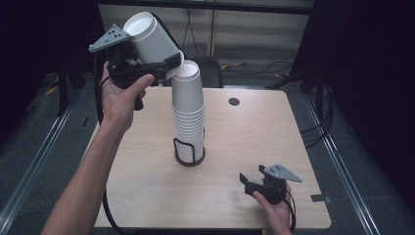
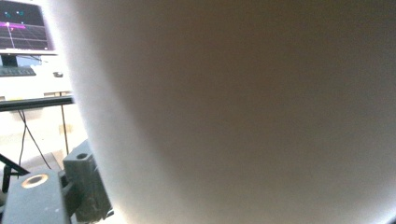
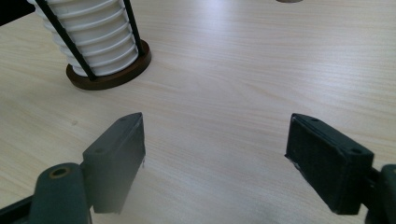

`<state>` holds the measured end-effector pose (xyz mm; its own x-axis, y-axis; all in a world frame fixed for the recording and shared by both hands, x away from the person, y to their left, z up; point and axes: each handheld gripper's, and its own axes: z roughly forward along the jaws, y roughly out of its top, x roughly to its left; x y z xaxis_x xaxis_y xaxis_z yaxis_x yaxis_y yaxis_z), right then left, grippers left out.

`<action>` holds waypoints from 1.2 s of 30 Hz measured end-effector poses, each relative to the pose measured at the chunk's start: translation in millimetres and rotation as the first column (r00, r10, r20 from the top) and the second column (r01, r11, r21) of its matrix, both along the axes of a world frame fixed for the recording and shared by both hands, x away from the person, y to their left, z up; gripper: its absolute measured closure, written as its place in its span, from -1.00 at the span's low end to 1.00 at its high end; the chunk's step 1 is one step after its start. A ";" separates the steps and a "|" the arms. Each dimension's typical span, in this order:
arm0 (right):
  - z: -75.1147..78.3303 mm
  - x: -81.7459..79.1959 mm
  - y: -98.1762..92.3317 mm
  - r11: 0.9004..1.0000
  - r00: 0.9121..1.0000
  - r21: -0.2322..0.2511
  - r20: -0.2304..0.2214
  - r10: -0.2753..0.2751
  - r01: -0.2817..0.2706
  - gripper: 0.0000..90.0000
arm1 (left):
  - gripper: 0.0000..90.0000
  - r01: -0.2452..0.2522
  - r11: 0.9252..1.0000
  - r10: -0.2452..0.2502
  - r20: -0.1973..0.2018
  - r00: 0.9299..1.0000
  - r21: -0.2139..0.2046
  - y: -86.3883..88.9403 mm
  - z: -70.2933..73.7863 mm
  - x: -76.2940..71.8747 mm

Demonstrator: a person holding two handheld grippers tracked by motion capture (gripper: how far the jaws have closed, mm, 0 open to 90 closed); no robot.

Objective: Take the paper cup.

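Observation:
A tall stack of white paper cups (image 1: 188,112) stands upside down in a dark wire holder (image 1: 190,154) at the middle of the wooden table. Up at the left, my left gripper (image 1: 147,63) is shut on a single white cup (image 1: 151,41), tilted, its rim touching the stack's top. That cup's wall (image 2: 243,112) looms close in the left gripper view. My right gripper (image 1: 254,185) rests near the table's front right, jaws wide open with nothing between them (image 3: 215,163). The stack's lower part (image 3: 95,37) and the holder base (image 3: 112,74) appear at the upper left of the right gripper view.
A small dark round hole (image 1: 234,102) sits in the table toward the back right. A dark chair (image 1: 210,71) stands behind the table. Cables lie on the floor at the right. A monitor (image 2: 23,25) glows far off in the left gripper view.

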<state>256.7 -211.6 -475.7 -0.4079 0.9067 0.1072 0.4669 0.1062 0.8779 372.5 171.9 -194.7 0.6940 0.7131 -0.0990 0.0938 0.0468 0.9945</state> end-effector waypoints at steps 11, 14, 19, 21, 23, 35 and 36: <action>-0.5 0.1 1.2 1.000 1.000 -0.003 -0.004 0.004 -0.004 -0.57 | -0.76 -0.068 0.998 0.068 -0.033 0.997 0.015 26.9 -13.0 0.8; -0.8 0.2 2.0 1.000 1.000 -0.008 -0.005 0.008 -0.008 -0.56 | -0.76 -0.074 0.997 0.075 -0.041 0.996 0.015 30.8 -16.6 1.3; -1.1 0.2 3.0 1.000 1.000 -0.012 -0.003 0.009 -0.009 -0.56 | -0.76 -0.086 0.995 0.089 -0.058 0.994 0.052 36.4 -27.6 0.7; -1.1 0.2 3.1 1.000 1.000 -0.011 -0.004 0.009 -0.009 -0.56 | -0.76 -0.087 0.995 0.091 -0.058 0.994 0.057 36.5 -29.7 0.1; -0.7 -0.2 3.1 1.000 1.000 -0.013 -0.004 0.012 -0.012 -0.56 | -0.76 -0.094 0.993 0.098 -0.056 0.994 0.070 38.3 -37.0 -1.8; -0.9 -0.5 4.4 1.000 1.000 -0.018 -0.006 0.014 -0.014 -0.56 | -0.76 -0.091 0.990 0.099 -0.067 0.993 0.107 41.2 -60.4 -11.4; -0.9 -0.6 4.8 1.000 1.000 -0.016 -0.006 0.014 -0.014 -0.56 | -0.76 -0.091 0.989 0.099 -0.065 0.993 0.116 41.6 -62.2 -12.7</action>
<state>256.1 -206.9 -476.7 -0.4197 0.9026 0.0953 0.4705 0.1266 0.8733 359.8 213.5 -256.9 0.6164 0.7851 -0.0607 0.1642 -0.0528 0.9850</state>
